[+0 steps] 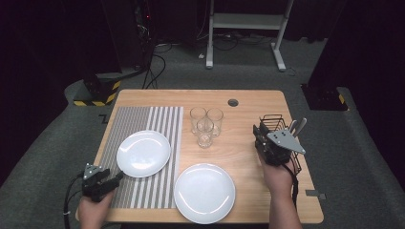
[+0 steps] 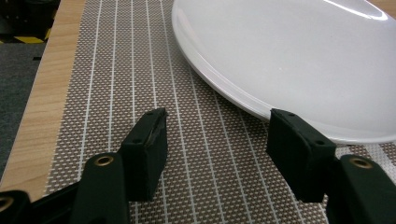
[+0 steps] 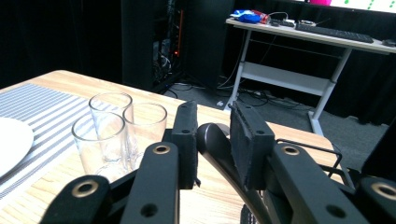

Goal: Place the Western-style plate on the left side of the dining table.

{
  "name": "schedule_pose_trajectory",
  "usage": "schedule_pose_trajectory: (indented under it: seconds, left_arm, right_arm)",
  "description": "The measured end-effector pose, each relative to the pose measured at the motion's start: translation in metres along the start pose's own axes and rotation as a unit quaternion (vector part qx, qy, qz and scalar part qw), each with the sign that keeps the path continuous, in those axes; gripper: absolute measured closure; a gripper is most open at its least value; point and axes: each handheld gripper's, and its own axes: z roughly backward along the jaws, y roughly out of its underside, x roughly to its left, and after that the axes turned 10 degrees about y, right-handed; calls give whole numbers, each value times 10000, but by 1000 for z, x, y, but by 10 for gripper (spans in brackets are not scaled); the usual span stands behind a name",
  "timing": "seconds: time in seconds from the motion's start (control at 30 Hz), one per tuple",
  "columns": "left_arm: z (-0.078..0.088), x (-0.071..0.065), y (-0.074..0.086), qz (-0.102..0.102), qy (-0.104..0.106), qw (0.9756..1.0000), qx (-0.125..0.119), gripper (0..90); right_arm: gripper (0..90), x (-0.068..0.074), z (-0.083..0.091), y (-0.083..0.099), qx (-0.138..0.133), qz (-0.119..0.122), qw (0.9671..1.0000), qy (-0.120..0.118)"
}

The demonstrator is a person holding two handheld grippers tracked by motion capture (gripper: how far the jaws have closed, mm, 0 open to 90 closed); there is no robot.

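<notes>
While our right claw [image 3: 212, 140] pinches a dark utensil handle [image 3: 219, 149] in the wire caddy [image 1: 282, 138] at the worktop's [image 1: 248, 143] right edge, we reckon lifting it straight out comes next, with the left claw [image 2: 215, 140] gaping empty beside the white plate [image 2: 299, 60].

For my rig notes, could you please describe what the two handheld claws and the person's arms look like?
Both are black two-jaw tools with flat rectangular pads and brass-coloured rivets at the joints. The left claw trails a black cable past the table edge and has a small grey plate on top. The right claw carries a larger grey three-cornered plate dotted with screws, and its own black cable. The forearms are bare, no sleeves.
</notes>
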Motion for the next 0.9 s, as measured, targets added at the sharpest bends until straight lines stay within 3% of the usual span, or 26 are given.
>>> schedule_pose_trajectory:
  seconds: [0.47, 0.77, 0.9]
  left_arm:
    - [0, 0, 0, 12, -9, 10000, 14, 386]
    - [0, 0, 0, 35, -12, 10000, 18, 387]
    - [-1, 0, 0, 48, -15, 10000, 20, 388]
  right_arm:
    - [777, -1, 2, -2, -76, -23, 10000, 21]
    - [790, -3, 8, -5, -304, -55, 9995, -59]
    - [794, -8, 12, -7, -425, -178, 9989, -112]
